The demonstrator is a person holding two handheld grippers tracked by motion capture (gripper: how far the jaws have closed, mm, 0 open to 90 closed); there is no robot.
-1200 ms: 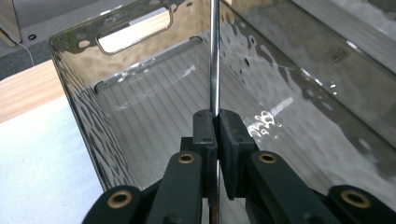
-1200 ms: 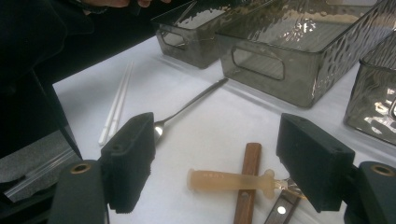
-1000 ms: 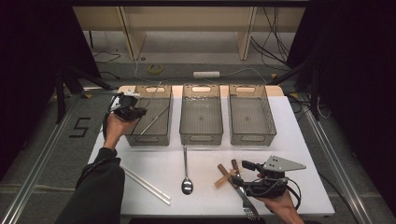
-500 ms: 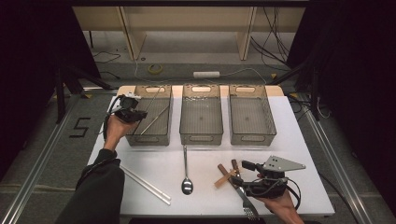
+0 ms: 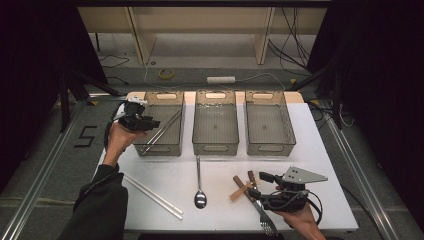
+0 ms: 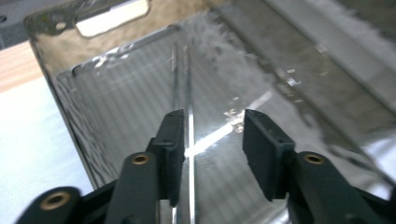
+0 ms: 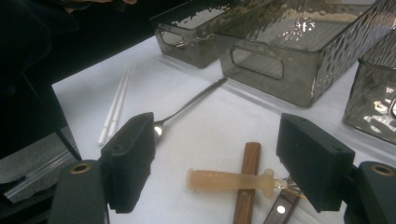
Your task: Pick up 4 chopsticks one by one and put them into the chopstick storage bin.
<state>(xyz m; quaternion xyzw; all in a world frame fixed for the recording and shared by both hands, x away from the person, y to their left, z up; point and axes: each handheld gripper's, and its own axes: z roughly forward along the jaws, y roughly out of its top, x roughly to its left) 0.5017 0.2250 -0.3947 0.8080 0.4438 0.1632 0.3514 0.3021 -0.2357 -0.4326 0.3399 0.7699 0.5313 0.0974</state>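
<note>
Left gripper (image 5: 150,123) hangs with jaws apart over metal chopsticks (image 6: 183,84) in the left bin (image 5: 172,148); right gripper (image 7: 215,161) gapes above crossed utensil handles (image 7: 229,179).

Three clear bins (image 5: 215,122) stand in a row; there are two pairs of chopsticks (image 5: 151,195), one spoon (image 5: 199,186), one fork (image 5: 264,217), and two tools (image 5: 267,190).

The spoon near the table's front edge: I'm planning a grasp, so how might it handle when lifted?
The spoon looks like polished metal, so probably stiff and slippery between jaws. Its thin handle lies flat on the table, likely hard to get under. Gripped at the handle end, the bowl may tip it downward.
</note>
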